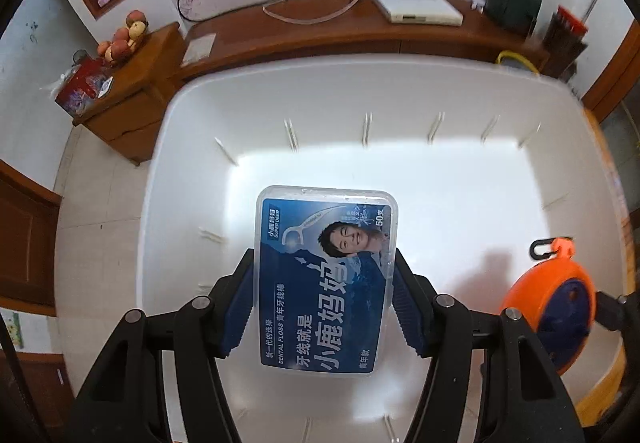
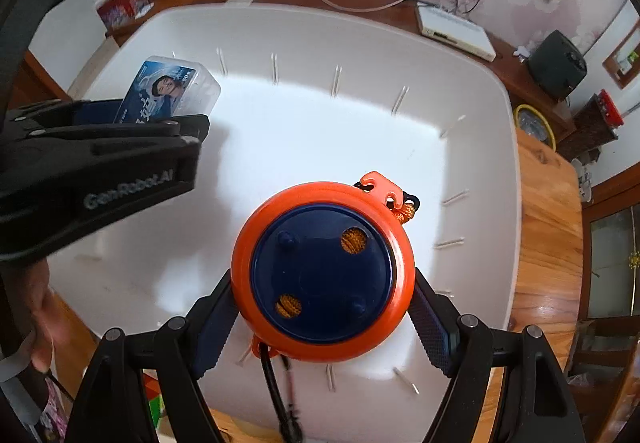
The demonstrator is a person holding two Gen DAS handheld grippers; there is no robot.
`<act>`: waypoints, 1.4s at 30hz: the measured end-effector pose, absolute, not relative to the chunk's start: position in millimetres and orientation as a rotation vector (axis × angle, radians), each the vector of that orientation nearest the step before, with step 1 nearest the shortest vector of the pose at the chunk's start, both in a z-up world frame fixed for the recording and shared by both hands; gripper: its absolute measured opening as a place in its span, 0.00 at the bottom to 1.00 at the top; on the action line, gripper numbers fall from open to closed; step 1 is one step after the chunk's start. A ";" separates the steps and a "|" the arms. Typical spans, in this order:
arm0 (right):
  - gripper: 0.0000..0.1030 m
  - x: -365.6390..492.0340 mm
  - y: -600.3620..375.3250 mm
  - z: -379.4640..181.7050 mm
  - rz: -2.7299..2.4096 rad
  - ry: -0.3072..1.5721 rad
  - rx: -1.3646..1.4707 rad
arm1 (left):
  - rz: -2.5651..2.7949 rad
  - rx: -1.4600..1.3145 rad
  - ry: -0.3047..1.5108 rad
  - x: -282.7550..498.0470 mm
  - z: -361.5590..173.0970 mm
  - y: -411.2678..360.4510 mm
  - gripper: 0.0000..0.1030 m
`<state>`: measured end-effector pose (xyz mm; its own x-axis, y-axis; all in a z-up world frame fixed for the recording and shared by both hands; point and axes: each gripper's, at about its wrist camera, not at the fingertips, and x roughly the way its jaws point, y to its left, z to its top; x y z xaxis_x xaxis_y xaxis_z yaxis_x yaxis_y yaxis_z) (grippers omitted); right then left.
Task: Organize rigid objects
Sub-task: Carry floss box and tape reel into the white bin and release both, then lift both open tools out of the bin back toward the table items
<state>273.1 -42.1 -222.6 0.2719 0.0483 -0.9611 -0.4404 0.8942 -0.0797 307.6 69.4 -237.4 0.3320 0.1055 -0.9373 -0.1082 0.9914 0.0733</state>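
My left gripper [image 1: 324, 299] is shut on a clear dental floss box [image 1: 326, 279] with a blue label, held above the inside of a large white plastic bin [image 1: 360, 91]. The box also shows in the right wrist view [image 2: 168, 91], with the left gripper [image 2: 100, 163] at the left. My right gripper [image 2: 324, 307] is shut on a round orange reel with a dark blue centre [image 2: 322, 271], held over the same white bin [image 2: 320, 31]. The reel also shows at the right edge of the left wrist view [image 1: 552, 307].
The bin rests on a wooden table [image 2: 548, 227]. Behind it are a long wooden shelf [image 1: 320, 31] with a white device [image 1: 416, 7] and cables, a small cabinet with a fruit bowl [image 1: 120, 39] and a red box [image 1: 84, 87]. A dark speaker [image 2: 556, 63] stands at back right.
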 end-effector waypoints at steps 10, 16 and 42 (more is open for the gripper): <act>0.78 265.6 -48.8 -240.5 0.315 1.303 -0.399 | 0.134 0.026 1.298 294.8 -251.4 57.8 0.64; 0.78 262.5 -53.1 -247.1 0.331 1.389 -0.293 | 0.128 0.023 1.286 285.5 -250.0 59.1 0.64; 0.80 276.2 -77.6 -229.1 0.324 1.375 0.000 | 0.060 -0.035 1.209 274.1 -223.0 60.5 0.98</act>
<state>276.2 -77.6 -229.1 0.1577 0.2264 -0.9612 -0.2267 0.9557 0.1879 274.1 60.5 -223.0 0.3526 0.0272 -0.9354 -0.0649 0.9979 0.0045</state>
